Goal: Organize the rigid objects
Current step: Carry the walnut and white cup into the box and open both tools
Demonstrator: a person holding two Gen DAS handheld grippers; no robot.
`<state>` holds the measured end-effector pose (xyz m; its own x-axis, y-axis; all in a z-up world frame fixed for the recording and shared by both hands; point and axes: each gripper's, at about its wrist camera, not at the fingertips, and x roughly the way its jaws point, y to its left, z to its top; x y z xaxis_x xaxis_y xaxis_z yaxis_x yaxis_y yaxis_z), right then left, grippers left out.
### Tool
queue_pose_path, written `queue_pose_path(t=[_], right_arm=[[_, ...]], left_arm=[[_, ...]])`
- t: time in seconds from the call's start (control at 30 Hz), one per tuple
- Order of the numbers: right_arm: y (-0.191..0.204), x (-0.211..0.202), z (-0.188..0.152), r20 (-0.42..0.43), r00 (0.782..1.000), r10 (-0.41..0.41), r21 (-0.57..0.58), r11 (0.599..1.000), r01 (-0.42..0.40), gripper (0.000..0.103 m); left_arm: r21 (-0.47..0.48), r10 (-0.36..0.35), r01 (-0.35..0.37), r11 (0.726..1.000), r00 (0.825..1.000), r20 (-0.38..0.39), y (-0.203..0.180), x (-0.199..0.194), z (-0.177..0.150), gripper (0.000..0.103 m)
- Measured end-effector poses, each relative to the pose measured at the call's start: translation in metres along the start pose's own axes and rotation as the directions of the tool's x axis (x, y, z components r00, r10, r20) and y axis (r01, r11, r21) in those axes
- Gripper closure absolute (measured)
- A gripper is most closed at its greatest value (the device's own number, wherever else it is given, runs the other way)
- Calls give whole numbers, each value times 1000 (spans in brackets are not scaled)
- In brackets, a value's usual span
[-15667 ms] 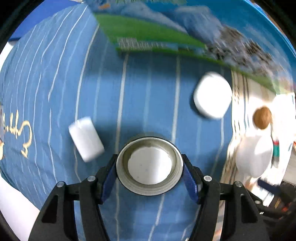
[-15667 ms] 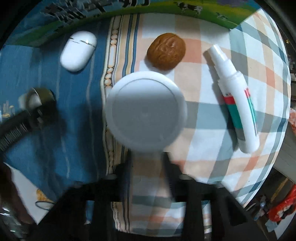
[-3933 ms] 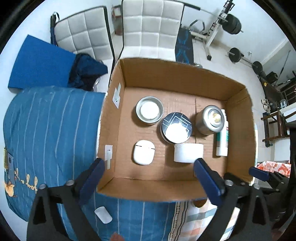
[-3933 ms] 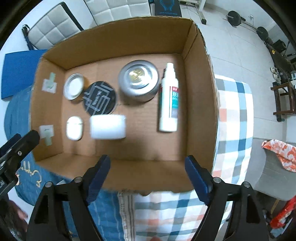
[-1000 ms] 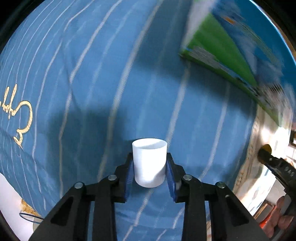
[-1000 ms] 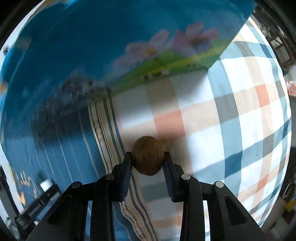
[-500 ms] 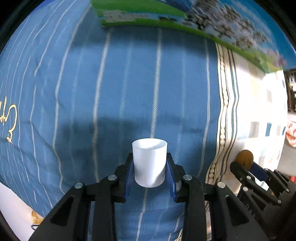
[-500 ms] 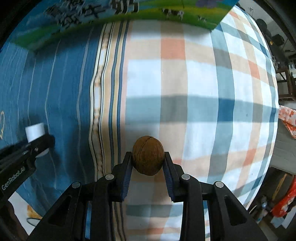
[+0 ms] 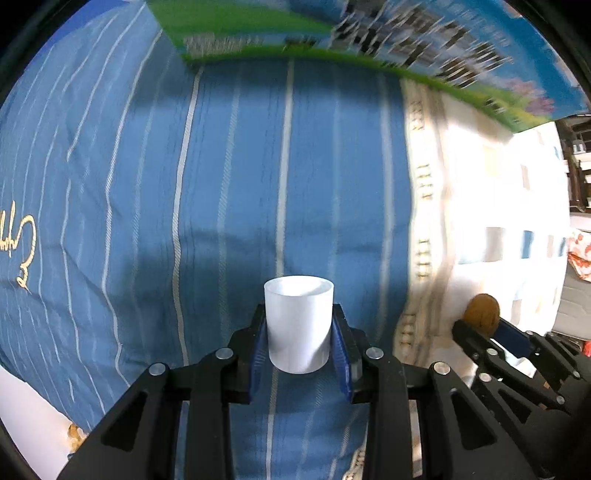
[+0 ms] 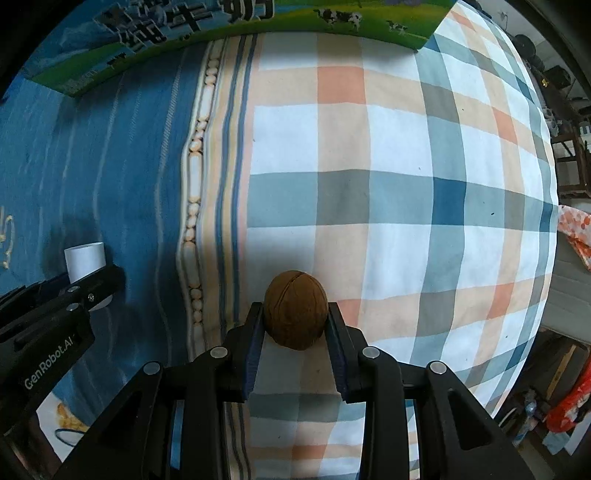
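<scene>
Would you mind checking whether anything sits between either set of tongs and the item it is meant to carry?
Nothing does: the left tongs are already shut on the white cup, and the right tongs on the walnut.

Blue striped bedsheet (image 9: 229,177) is lying beside plaid sheet (image 10: 399,192); printed box side (image 10: 177,26) is sitting along top edge.

Two grippers: left gripper (image 9: 299,350) with one white cylinder (image 9: 298,323) between its fingers, right gripper (image 10: 296,332) with one walnut (image 10: 296,314). One printed box (image 10: 236,33) ahead, one striped blue cloth (image 9: 221,184) and one plaid cloth (image 10: 406,184) beneath.
</scene>
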<state>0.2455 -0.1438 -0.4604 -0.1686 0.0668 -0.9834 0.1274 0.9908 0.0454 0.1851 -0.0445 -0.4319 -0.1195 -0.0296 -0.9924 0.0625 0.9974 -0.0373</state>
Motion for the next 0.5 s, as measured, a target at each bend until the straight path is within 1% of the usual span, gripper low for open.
queue_pose_path(t=[0.03,0.07,0.17,0.27,0.37,0.4,0.47,0.5], right_arm=[[-4,-8,2,9,1000,8,0,1000,-8,68],[-5,-14,4,20,1000,17,0,1000,-17,68],[-10,-46,4,68,996,61,-1,998,-61,68],[-18,-86,11,135,985,104,-1,994,-105,68],[-29,-130,26,214,967,141,3,989,-145,68],[-34,-148,35,244,957,156,3,987,-162,68],[-39,-172,52,290,942,167,1,985,-175,68],[-41,-179,60,306,938,163,2,985,-171,68]], left_arm=[[6,-9,9,1000,1000,13,-3,-8,-2,74],[10,-18,18,1000,1000,22,5,-19,2,74],[29,-54,53,998,996,69,-2,-52,2,74],[53,-99,92,994,986,132,-9,-92,5,74],[79,-136,123,989,971,198,-15,-132,18,74],[87,-148,132,987,965,215,-15,-142,24,74],[101,-178,157,982,952,248,-15,-167,44,74],[105,-181,159,982,949,257,-15,-176,55,74]])
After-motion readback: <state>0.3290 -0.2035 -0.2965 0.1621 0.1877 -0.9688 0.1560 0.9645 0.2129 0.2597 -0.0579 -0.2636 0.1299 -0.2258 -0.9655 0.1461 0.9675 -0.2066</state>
